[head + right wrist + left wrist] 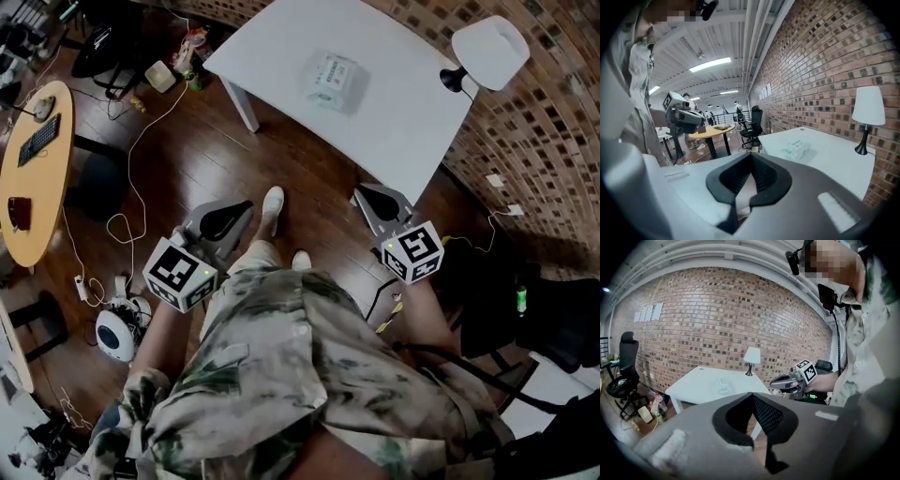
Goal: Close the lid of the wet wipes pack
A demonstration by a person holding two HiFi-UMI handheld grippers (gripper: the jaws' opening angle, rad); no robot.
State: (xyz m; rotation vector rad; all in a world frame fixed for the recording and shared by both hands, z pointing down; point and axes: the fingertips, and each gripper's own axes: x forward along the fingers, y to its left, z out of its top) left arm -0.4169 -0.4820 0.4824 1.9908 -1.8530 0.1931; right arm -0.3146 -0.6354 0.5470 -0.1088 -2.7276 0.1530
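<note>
The left tool (242, 207) has its two jaws pressed together at the tips with nothing between them, and the right tool (363, 193) is the same, its jaws meeting and empty. Both are held low over the dark wooden floor (187, 159), on either side of the person's two white shoes (273, 208), on the near side of the worktop (412, 122). The wet wipes pack (333, 80) lies flat on that white worktop, toward its far left part and well apart from both tools. It is a pale, soft-cornered rectangular pack, white with green print on its upper face; whether its lid stands up or lies flat cannot be made out. There is one pack, one white worktop and two tools. One table lamp (487, 52) with a white shade stands at the worktop's far right corner, close to the brick wall (553, 122). The pack sits inside every edge, with bare white surface all round it, widest to the right and near sides, and it is well apart from the lamp. The floor between the person and the worktop's near edge is open. Off to the left stand a round wooden table (33, 178) and loose cables (131, 187) trailing on the floor.
</note>
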